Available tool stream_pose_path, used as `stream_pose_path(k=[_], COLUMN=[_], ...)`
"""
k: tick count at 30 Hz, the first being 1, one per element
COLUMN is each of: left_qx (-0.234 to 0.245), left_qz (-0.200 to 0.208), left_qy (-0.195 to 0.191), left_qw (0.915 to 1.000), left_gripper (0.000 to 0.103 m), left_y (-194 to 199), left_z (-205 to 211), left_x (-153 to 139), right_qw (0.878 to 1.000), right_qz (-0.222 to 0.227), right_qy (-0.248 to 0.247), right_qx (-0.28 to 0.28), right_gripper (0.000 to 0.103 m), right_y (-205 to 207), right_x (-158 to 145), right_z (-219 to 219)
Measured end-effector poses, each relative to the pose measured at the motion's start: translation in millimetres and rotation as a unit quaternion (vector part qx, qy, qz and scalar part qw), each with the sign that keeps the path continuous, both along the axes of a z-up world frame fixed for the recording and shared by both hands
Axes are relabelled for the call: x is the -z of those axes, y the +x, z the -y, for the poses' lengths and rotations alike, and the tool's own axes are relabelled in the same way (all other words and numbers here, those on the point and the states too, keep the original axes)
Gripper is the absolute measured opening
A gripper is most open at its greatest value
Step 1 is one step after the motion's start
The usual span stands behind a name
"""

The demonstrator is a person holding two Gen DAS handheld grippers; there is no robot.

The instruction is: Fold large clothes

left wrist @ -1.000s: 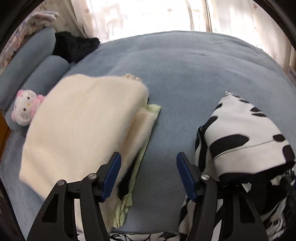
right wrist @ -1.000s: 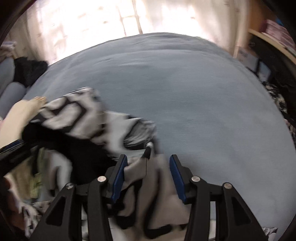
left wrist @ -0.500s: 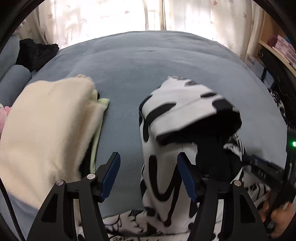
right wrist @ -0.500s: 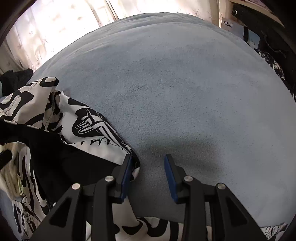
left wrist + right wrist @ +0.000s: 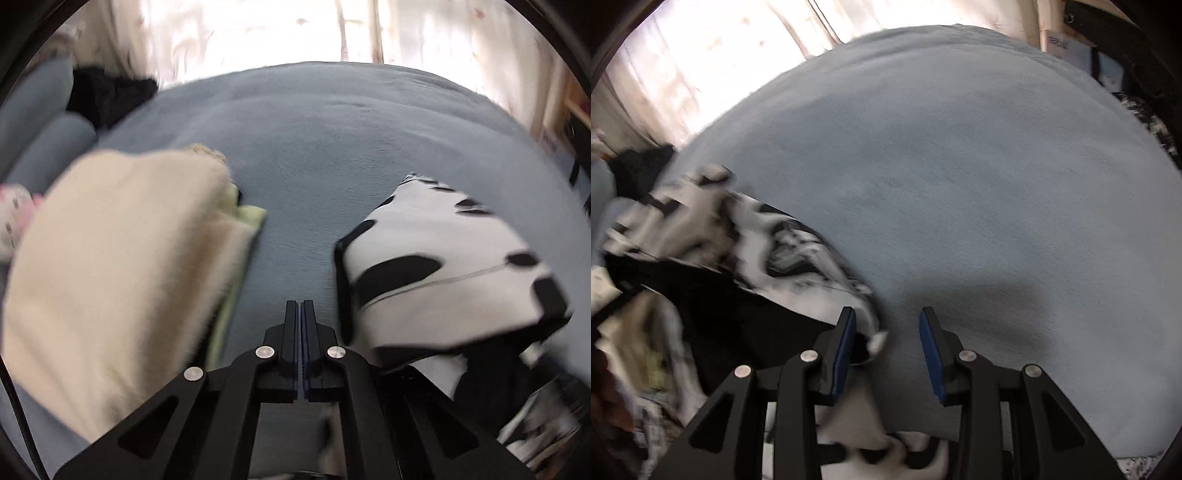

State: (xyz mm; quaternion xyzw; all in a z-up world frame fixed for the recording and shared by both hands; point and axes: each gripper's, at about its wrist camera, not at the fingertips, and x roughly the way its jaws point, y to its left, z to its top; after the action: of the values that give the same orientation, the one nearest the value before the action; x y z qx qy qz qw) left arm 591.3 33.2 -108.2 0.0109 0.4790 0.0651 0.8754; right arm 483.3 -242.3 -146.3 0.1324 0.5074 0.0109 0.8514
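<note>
A black-and-white patterned garment (image 5: 443, 266) lies bunched on the blue-grey bed cover, right of my left gripper (image 5: 300, 306). The left gripper is shut with nothing between its pads, over bare cover between the garment and a cream pile. In the right wrist view the same garment (image 5: 746, 251) is blurred at the left. My right gripper (image 5: 888, 332) is open, its left pad at the garment's edge and its right pad over bare cover.
A folded cream fleece (image 5: 110, 266) with a pale green item (image 5: 251, 218) under it lies at the left. Black clothing (image 5: 107, 96) and blue-grey bolsters (image 5: 48, 147) sit at the far left. The blue-grey bed cover (image 5: 997, 184) stretches ahead. Curtains hang behind.
The left gripper has shut and swung back left, between the cream pile and the garment. The right gripper has opened a little wider and the garment beside it is blurred by motion.
</note>
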Motion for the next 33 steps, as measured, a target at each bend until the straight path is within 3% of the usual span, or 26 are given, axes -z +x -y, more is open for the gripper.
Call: stream_pose_path(k=[4, 12, 13, 14, 15, 17, 21, 25, 29, 33], left_qx=[0.014, 0.039, 0.044, 0.047, 0.047, 0.047, 0.051, 0.062, 0.083, 0.106], left_qz=[-0.001, -0.016, -0.02, -0.021, -0.022, -0.025, -0.028, -0.025, -0.02, -0.02], left_qy=[0.023, 0.014, 0.013, 0.012, 0.011, 0.005, -0.005, -0.022, -0.042, -0.071], left_qw=[0.9996, 0.999, 0.9987, 0.9986, 0.9986, 0.9985, 0.9983, 0.9975, 0.9955, 0.9916], left_gripper=[0.0, 0.0, 0.0, 0.0, 0.0, 0.0, 0.0, 0.0, 0.001, 0.004], left_y=[-1, 5, 5, 5, 4, 2, -13, -39, -78, -133], left_z=[-11, -19, -18, -19, -19, -20, -23, -28, -42, -61], left_x=[5, 20, 23, 24, 25, 27, 22, 6, -16, -31], right_qw=[0.999, 0.995, 0.995, 0.995, 0.995, 0.996, 0.986, 0.955, 0.921, 0.895], right_qz=[0.028, -0.012, -0.003, 0.008, 0.012, 0.036, 0.142, 0.234, 0.275, 0.292], right_qy=[-0.021, -0.052, -0.045, -0.038, -0.025, -0.024, 0.023, 0.076, 0.103, 0.107], right_qx=[-0.029, -0.083, -0.087, -0.089, -0.093, -0.081, -0.088, -0.166, -0.258, -0.319], right_gripper=[0.048, 0.049, 0.044, 0.014, 0.001, 0.002, 0.002, 0.002, 0.002, 0.002], right_y=[20, 77, 80, 80, 80, 75, 31, -47, -124, -219], right_x=[-18, 9, 10, 8, 5, -12, -76, -141, -176, -186], right_z=[-14, -37, -37, -37, -37, -36, -21, -12, -21, -27])
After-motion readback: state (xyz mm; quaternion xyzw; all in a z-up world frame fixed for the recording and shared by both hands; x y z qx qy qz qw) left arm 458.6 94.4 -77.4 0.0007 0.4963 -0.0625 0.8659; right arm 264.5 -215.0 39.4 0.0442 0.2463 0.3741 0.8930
